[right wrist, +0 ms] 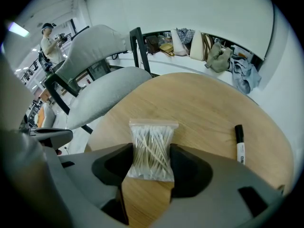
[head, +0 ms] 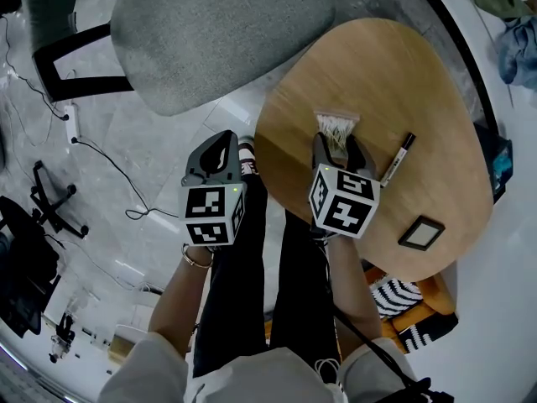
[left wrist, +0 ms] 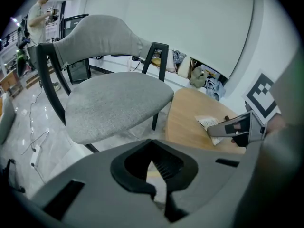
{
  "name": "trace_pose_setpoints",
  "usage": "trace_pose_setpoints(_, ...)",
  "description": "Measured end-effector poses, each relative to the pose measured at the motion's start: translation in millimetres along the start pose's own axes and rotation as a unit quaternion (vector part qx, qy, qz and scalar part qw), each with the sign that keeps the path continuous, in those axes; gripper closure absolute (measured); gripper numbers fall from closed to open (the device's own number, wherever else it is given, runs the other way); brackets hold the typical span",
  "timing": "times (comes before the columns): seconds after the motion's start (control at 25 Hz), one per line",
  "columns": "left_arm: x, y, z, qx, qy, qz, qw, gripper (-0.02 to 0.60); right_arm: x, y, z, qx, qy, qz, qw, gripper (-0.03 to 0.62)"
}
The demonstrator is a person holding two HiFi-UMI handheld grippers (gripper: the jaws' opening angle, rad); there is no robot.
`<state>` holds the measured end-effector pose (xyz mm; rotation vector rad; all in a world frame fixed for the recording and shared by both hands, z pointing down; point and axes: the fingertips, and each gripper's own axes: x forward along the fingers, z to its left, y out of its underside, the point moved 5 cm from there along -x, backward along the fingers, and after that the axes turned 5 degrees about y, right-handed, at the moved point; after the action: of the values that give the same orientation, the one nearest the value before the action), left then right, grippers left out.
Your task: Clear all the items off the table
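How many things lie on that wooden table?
3: a bag of cotton swabs on the chair side of the table, a black marker beside it, a small black-framed square nearer the person. The right gripper could hide more.

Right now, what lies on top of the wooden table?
A clear bag of cotton swabs between the right gripper's jaws, a black marker and a dark square frame. The gripper covers the table beneath it.

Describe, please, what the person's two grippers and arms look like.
The left gripper and right gripper are grey plastic with black-lined tongs; each carries a cube of black-and-white square markers. The person wears pale sleeves, a bracelet on the left wrist, and a black cable runs along the right forearm.
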<state>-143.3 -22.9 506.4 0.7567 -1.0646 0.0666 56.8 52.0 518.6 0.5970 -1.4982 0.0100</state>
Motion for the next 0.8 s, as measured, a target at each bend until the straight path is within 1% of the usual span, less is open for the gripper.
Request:
trace_pose_setpoints(0.32, -3, 2, 3, 0.002, -0.001, -0.005, 1.0, 0.575, -7, -2, -1, 0.01, -0.008, -0.011, 1.0, 0.384)
trace_pose_setpoints(0.6, -13, 3, 3, -0.005, -0.003, -0.014, 0.9999, 0.575, -22, -1, 3, 0.008, -0.01, -0.023, 1.0, 0.385)
trace_pose_setpoints(0.8, -26, 5, 11, -0.026, -0.013, -0.026, 0.9992, 0.575, -30, -9, 19, -0.017, -0.021, -0.03, 0.999, 0.385)
